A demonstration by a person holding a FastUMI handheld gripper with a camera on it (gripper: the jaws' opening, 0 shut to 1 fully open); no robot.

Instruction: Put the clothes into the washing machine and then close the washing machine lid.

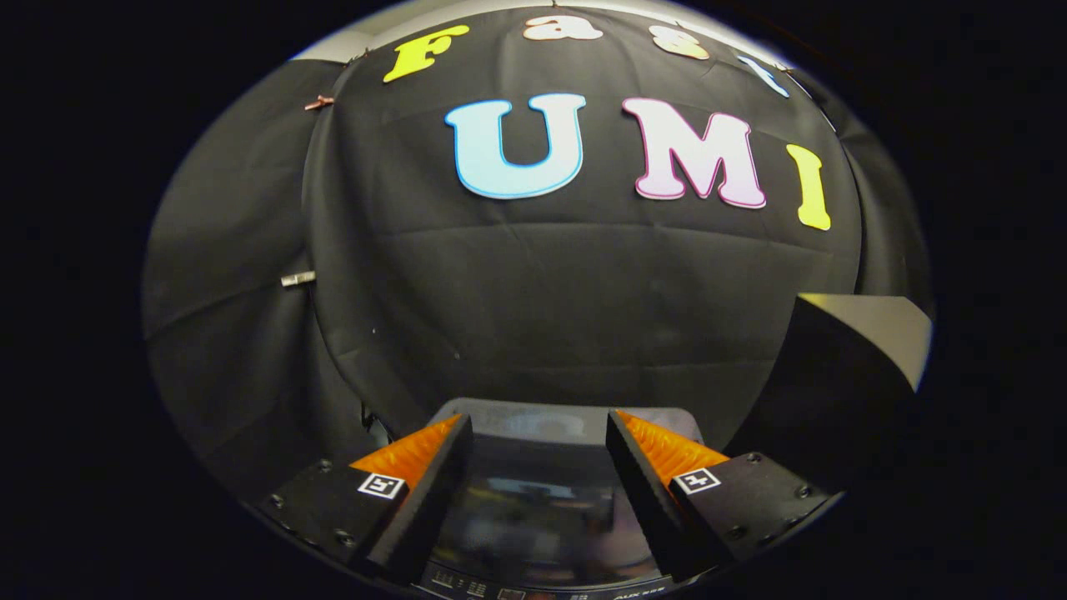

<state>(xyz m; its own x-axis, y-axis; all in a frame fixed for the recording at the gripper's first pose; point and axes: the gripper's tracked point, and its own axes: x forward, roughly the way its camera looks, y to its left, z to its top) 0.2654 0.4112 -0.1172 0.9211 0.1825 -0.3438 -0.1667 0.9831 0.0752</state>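
Gripper [538, 433] open, nothing btwn fingers, above washing machine lid [533, 508].

Screwed tongs [538, 437] with square markers

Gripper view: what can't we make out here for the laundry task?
- Washing machine lid: glossy reflections hide whatever lies under it; I can't tell if it is fully closed.
- Control panel: cut off below the fingers, markings too small.
- Clothes: none can be made out.
- Tool: fingers apart above the lid, holding nothing; their lower parts cover the lid's sides.
- Grey panel beyond, to the side: too dark to identify.
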